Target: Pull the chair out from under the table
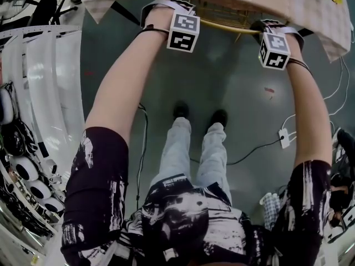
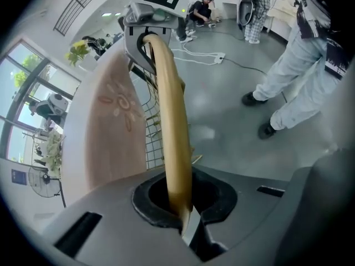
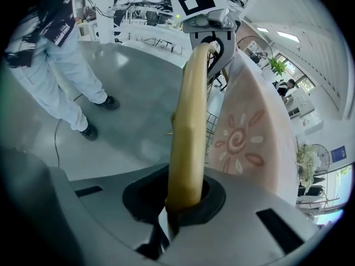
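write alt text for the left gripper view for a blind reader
The left gripper is shut on the chair's yellow curved top rail, which runs up to the right gripper gripping its far end. A pale pink patterned cloth lies left of the rail, and a person's legs stand on the grey floor at right.

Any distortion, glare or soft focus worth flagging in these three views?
Head view: strong fisheye, the tablecloth edge curves; light is even. Left gripper view: dark rounded corners, the chair rail looks bowed, a pale sheen on the floor. Right gripper view: same dark corners, bowed rail, bright windows low at right.
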Tool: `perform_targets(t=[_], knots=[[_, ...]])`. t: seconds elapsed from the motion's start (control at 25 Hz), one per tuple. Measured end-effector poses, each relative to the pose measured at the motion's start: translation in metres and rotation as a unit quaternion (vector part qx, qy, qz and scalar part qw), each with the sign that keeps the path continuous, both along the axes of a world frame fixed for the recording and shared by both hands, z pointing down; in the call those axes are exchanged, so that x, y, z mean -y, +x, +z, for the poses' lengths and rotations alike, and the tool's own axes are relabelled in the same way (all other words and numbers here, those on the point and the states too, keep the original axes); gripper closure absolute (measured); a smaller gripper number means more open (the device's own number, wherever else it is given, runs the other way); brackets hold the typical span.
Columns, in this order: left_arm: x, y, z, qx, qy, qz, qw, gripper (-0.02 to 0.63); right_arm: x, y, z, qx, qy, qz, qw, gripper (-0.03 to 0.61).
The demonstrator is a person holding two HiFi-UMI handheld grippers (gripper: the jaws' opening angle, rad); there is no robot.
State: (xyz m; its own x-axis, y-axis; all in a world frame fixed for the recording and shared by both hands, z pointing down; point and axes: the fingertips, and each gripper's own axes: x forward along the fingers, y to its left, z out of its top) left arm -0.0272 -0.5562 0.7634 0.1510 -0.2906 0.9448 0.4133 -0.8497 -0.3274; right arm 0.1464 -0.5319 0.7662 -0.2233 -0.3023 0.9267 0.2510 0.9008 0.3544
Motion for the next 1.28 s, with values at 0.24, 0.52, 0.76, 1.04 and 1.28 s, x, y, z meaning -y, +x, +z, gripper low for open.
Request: perform_targets(t=[0.24, 0.52, 0.76, 1.04, 1.28], knots=[[-0.002, 0.001, 0.0, 0.001, 0.003, 0.0, 1.0, 0.597, -0.003, 0.0, 0.0, 0.0, -0.003, 0.002, 1.0, 0.574], [-0.023, -0.001, -0.001, -0.001, -0.003, -0.01, 0.9999, 0.597, -0.019, 0.0, 0.0, -0.006, -0.012, -0.001, 1.0, 0.575], [-0.05, -0.005, 0.001, 0.001, -0.004, -0.01, 0.9999, 0.597, -0.048, -0.005, 0.003, -0.007, -0.019, 0.005, 1.0, 0.575], [-0.092, -0.009, 0.001, 0.0, -0.009, -0.014, 0.9999, 0.597, -0.089, -0.008, 0.003, -0.012, -0.023, 0.007, 1.0, 0.575], [-0.125, -0.012, -0.001, 0.002, -0.015, -0.016, 0.9997, 0.597, -0.124, -0.011, 0.001, -0.014, -0.032, 0.012, 0.999, 0.575]])
